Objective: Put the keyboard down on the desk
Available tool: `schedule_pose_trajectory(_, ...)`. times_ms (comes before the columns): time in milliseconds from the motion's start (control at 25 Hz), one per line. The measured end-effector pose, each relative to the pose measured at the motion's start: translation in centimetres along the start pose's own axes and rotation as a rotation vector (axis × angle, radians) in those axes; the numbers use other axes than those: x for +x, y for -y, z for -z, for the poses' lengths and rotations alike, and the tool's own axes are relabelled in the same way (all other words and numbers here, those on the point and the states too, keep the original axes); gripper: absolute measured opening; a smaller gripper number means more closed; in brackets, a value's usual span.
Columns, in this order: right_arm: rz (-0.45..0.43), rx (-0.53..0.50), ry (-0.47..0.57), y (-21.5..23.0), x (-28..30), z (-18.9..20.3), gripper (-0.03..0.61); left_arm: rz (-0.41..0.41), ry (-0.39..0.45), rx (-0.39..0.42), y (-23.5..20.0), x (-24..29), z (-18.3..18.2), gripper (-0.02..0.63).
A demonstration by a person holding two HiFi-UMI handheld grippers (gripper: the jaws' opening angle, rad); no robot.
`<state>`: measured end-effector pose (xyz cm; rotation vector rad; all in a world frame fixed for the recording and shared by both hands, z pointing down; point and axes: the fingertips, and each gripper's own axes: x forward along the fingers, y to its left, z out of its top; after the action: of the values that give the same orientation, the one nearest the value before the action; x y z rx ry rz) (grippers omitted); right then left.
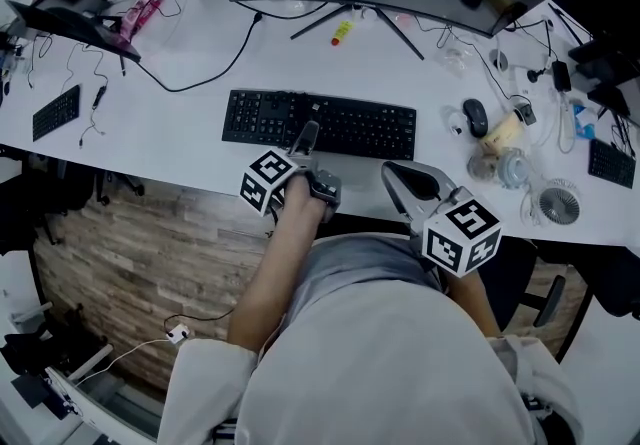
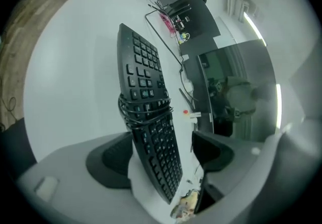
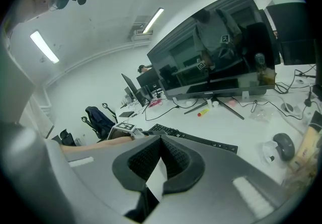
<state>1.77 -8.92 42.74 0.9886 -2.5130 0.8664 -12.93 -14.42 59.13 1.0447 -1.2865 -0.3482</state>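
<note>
White desk [image 1: 180,133] has the keyboard [image 1: 365,128] by its front edge, left gripper [image 1: 307,131] gaping around it, right gripper [image 1: 393,173] pinched empty; I could snag its wrapped cable [image 2: 143,109] withdrawing.

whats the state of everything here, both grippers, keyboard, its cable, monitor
left hand-held gripper: open, jaws on either side of the keyboard's edge
right hand-held gripper: shut, nothing between the jaws
keyboard: lying flat on the desk
cable: wound round the keyboard
monitor: screen dark, showing only reflections
</note>
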Motion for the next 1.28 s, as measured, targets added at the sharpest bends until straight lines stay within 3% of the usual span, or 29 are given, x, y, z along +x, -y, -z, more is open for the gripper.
schedule_pose_trajectory(400, -0.003, 0.0, 0.005, 0.0, 0.0, 0.3, -0.003, 0.055, -0.087, 0.086, 0.5, -1.4, 2.3, 0.0)
schedule_pose_trajectory(720, 0.003, -0.006, 0.011, 0.0, -0.1, 0.0, -0.003, 0.102, -0.116, 0.216, 1.3, -2.9, 3.0, 0.0)
schedule_pose_trajectory(1000, -0.002, 0.028, 0.039, 0.9, -1.0, -0.5, -0.003, 0.154, -0.019, 0.46, 3.4, -5.0, 1.3, 0.0)
schedule_pose_trajectory(1160, -0.068, 0.128, 0.087, 1.0, -1.4, -1.2, -0.003, 0.18, 0.04, 0.611, 5.2, -6.4, 0.7, 0.0)
schedule_pose_trajectory(1280, -0.067, 0.111, 0.101, 1.4, -1.7, -1.9, -0.003, 0.204, 0.089, 0.732, 7.0, -7.7, 0.2, 0.0)
